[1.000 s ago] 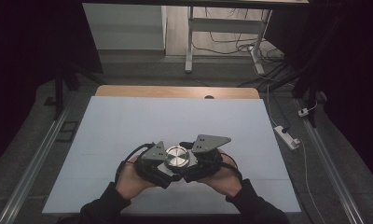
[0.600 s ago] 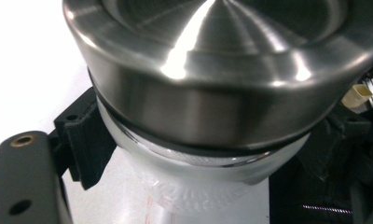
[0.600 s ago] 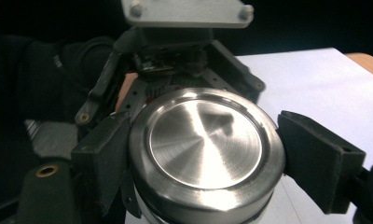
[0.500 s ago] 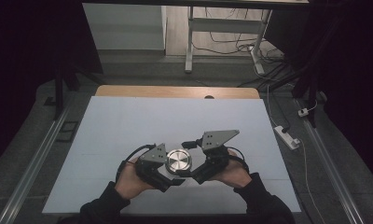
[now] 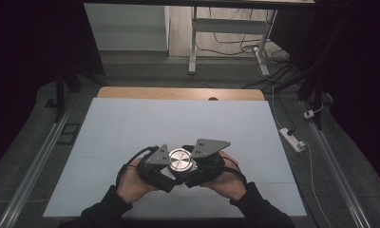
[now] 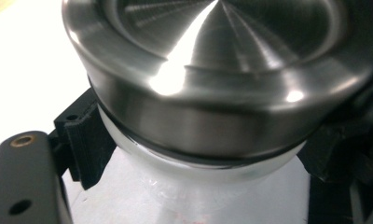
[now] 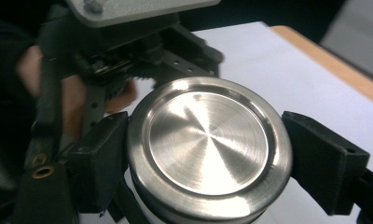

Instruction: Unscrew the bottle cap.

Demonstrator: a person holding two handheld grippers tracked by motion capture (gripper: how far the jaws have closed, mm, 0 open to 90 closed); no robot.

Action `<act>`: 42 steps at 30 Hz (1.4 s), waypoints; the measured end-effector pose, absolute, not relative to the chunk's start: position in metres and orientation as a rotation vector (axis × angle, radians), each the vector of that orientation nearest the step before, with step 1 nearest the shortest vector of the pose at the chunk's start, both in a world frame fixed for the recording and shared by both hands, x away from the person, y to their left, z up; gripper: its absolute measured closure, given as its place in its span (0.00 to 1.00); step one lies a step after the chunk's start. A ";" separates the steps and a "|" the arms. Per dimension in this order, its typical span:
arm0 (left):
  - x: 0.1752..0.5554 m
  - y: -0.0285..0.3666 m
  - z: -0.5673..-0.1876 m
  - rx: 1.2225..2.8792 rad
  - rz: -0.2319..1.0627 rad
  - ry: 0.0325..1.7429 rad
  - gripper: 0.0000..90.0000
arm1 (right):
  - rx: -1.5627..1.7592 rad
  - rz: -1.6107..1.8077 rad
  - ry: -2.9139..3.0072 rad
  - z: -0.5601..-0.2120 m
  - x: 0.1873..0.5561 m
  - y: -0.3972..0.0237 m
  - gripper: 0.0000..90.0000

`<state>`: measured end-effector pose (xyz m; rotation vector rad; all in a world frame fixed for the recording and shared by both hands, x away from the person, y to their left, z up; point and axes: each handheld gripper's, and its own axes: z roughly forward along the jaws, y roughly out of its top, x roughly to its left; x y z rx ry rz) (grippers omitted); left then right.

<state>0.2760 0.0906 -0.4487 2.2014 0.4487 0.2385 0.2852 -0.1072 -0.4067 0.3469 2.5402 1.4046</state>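
White tabletop (image 5: 131,128) fills the frame's middle. Low at centre, the left gripper (image 5: 165,175) clamps the jar's pale body (image 6: 194,191) under the steel lid (image 5: 180,159). Half a second ago the right gripper (image 5: 190,175) stood off the lid; its jaws have just been closing and now pinch the lid's rim, likely for another twist.

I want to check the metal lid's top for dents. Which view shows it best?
The right gripper view: the whole round top of the metal lid faces the camera. The left gripper view shows its side rim close up, cropped. The high view shows it small.
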 end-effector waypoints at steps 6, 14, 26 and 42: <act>0.277 0.094 -0.448 2.168 0.110 0.341 0.18 | 0.276 1.614 2.653 -0.403 0.298 -0.122 0.20; 0.276 0.090 -0.451 2.192 0.120 0.342 0.18 | 0.272 1.648 2.620 -0.398 0.303 -0.131 0.20; 0.280 0.100 -0.449 2.175 0.175 0.411 0.18 | 0.345 1.638 2.543 -0.392 0.308 -0.142 0.20; 0.283 0.109 -0.449 2.171 0.242 0.453 0.18 | 0.387 1.578 2.534 -0.397 0.311 -0.142 0.20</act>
